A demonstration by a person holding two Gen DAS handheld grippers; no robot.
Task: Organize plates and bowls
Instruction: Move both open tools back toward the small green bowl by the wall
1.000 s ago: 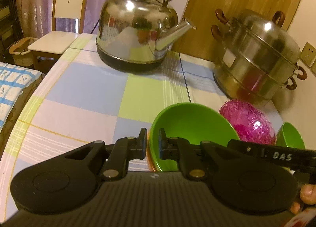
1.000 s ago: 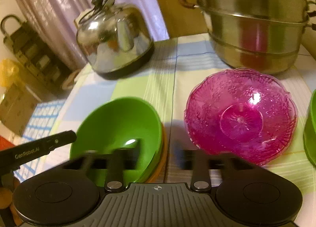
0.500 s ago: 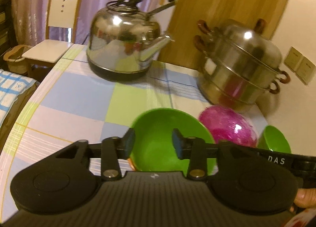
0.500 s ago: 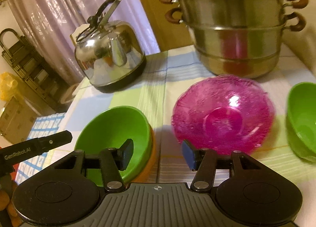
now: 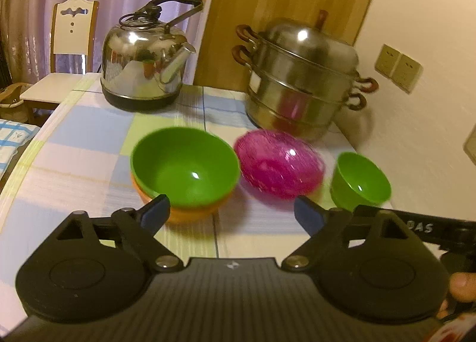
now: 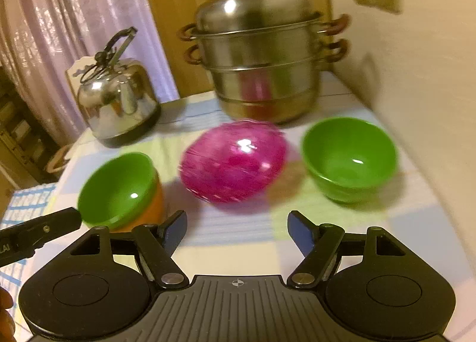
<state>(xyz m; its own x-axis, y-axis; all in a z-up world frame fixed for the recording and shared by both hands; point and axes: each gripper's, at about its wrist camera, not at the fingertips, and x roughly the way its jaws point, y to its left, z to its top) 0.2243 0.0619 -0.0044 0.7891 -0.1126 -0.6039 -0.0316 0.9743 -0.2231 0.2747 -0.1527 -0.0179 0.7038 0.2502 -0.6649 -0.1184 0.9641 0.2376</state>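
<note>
Grippers, left point(image 5: 230, 212) and right point(image 6: 236, 230), have just been opening, empty. I judge nesting next: the small green plastic bowl point(image 6: 349, 159) sits right of the pink ribbed bowl point(image 6: 233, 160), the green-in-orange bowl stack point(image 6: 120, 188) left.

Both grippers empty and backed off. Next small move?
Probably send the right gripper toward the lone green bowl to nest it in the green-on-orange stack. Its jaws have just been opening, with nothing between them, and that bowl sits nearest its side.
</note>
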